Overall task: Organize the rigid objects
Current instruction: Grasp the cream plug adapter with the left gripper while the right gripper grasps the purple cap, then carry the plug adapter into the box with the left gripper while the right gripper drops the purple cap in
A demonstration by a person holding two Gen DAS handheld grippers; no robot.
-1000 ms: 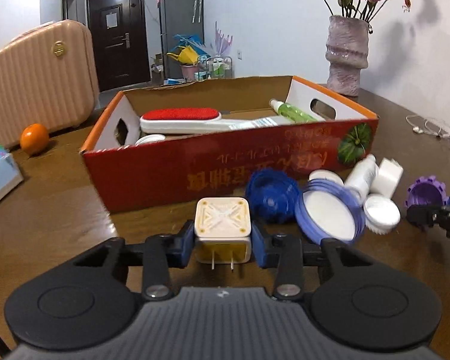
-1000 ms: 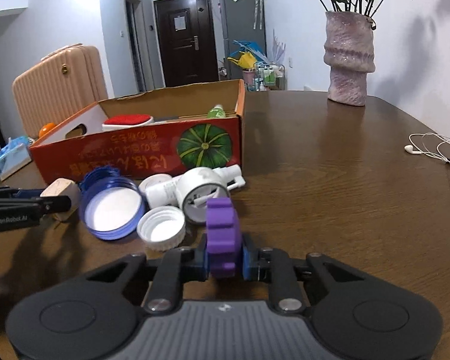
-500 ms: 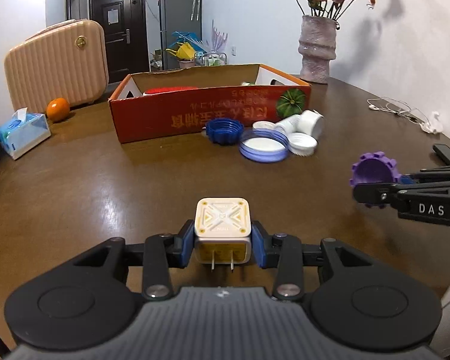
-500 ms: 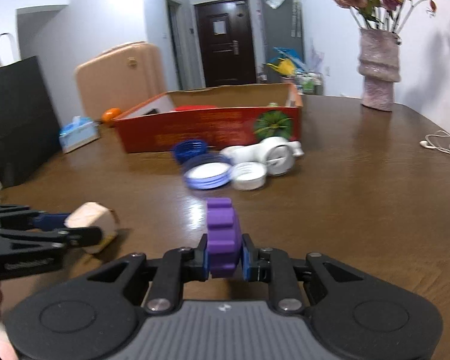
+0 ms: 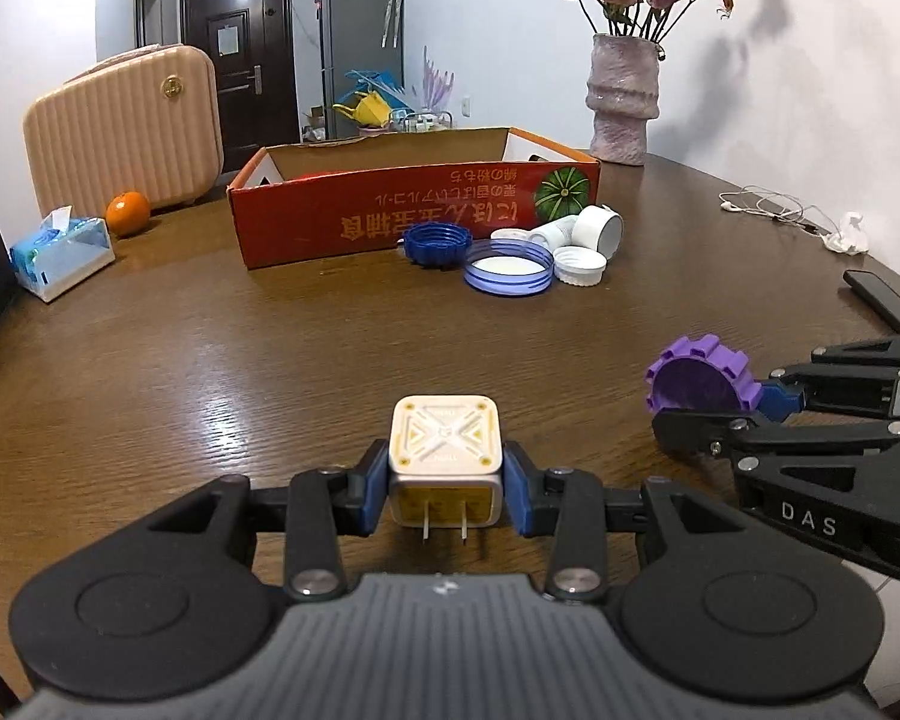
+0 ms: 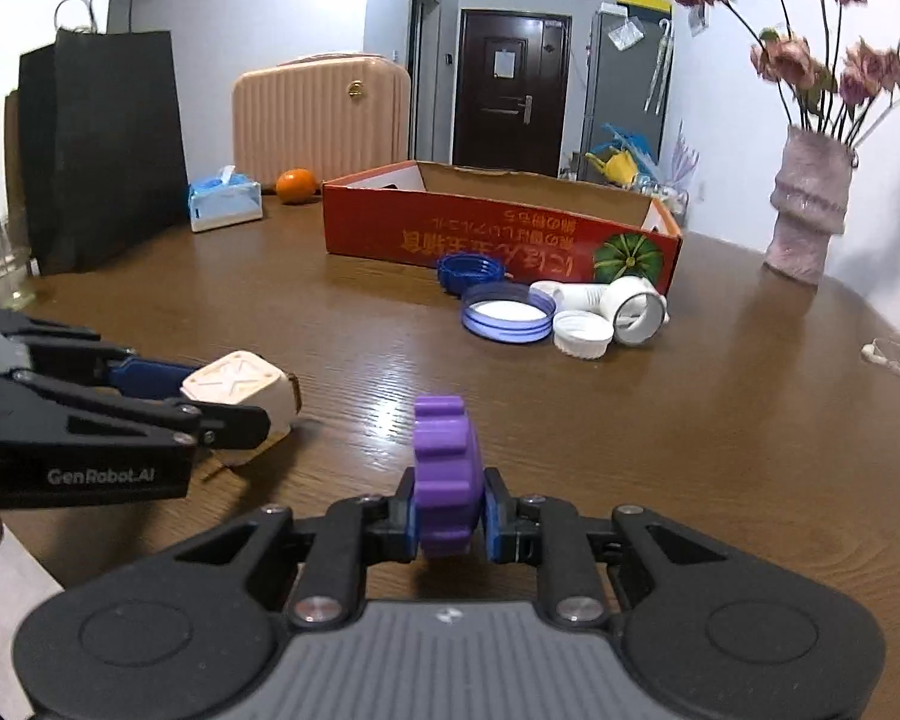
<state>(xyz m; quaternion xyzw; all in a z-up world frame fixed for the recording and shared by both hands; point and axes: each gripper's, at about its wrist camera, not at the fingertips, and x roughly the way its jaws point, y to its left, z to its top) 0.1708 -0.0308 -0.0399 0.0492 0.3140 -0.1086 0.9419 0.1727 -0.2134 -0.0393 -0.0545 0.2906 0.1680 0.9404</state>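
My left gripper (image 5: 445,489) is shut on a cream and yellow plug adapter (image 5: 445,450), held above the near part of the table; it also shows in the right wrist view (image 6: 240,390). My right gripper (image 6: 448,519) is shut on a purple toothed cap (image 6: 447,474), which also shows in the left wrist view (image 5: 699,375). The red cardboard box (image 5: 414,213) stands far ahead with items inside. In front of it lie a dark blue cap (image 5: 438,240), a wide blue lid (image 5: 509,267), a white cap (image 5: 579,265) and a white pipe fitting (image 5: 594,228).
A pink vase (image 5: 621,102) with flowers stands behind the box on the right. An orange (image 5: 127,213), a tissue pack (image 5: 60,252) and a beige suitcase (image 5: 126,126) are on the left. Earphones (image 5: 768,207) lie right. A black bag (image 6: 99,138) stands far left.
Both grippers have pulled back from the box toward the near table edge, each still holding its object. The box and caps now look farther away.
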